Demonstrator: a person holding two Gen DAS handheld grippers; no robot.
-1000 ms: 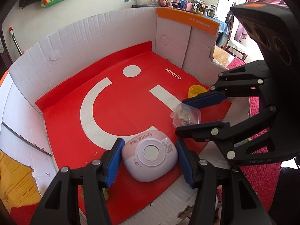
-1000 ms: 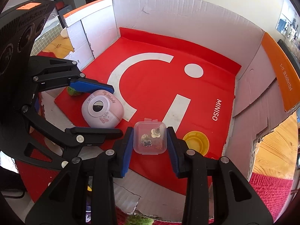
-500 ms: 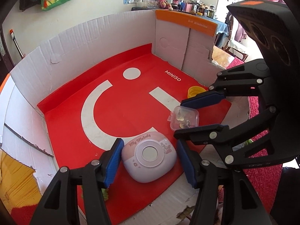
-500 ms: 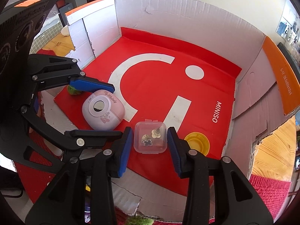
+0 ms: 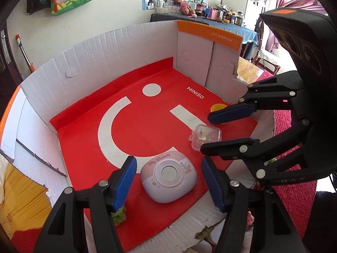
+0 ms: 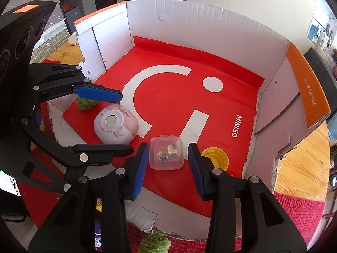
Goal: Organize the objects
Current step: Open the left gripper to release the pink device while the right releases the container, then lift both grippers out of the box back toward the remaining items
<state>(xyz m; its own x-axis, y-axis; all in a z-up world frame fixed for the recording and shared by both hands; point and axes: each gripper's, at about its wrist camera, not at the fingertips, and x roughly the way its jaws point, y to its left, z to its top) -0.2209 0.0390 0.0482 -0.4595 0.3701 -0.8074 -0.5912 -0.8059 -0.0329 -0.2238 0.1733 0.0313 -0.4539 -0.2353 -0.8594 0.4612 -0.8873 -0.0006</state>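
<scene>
A pink and white My Melody case (image 5: 168, 176) lies on the red floor of a cardboard box (image 5: 118, 54), near its front edge. My left gripper (image 5: 168, 181) is open, with a gap between each pad and the case. A small clear plastic box (image 6: 166, 153) holding small trinkets lies to the right of the case. My right gripper (image 6: 167, 166) is open, its pads on either side of the clear box, not touching. The case also shows in the right wrist view (image 6: 115, 126), and the clear box in the left wrist view (image 5: 207, 136).
A yellow lid (image 6: 214, 158) lies on the red floor right of the clear box. A green fuzzy item (image 6: 86, 104) sits at the box's front left corner, another (image 6: 154, 243) outside the front edge. White cardboard walls (image 6: 210, 29) enclose three sides. A wooden table (image 6: 301, 164) lies beyond.
Both grippers have drawn back toward the front edge and opened wider. The case and clear box stay on the red floor, each now with gaps to the pads.
</scene>
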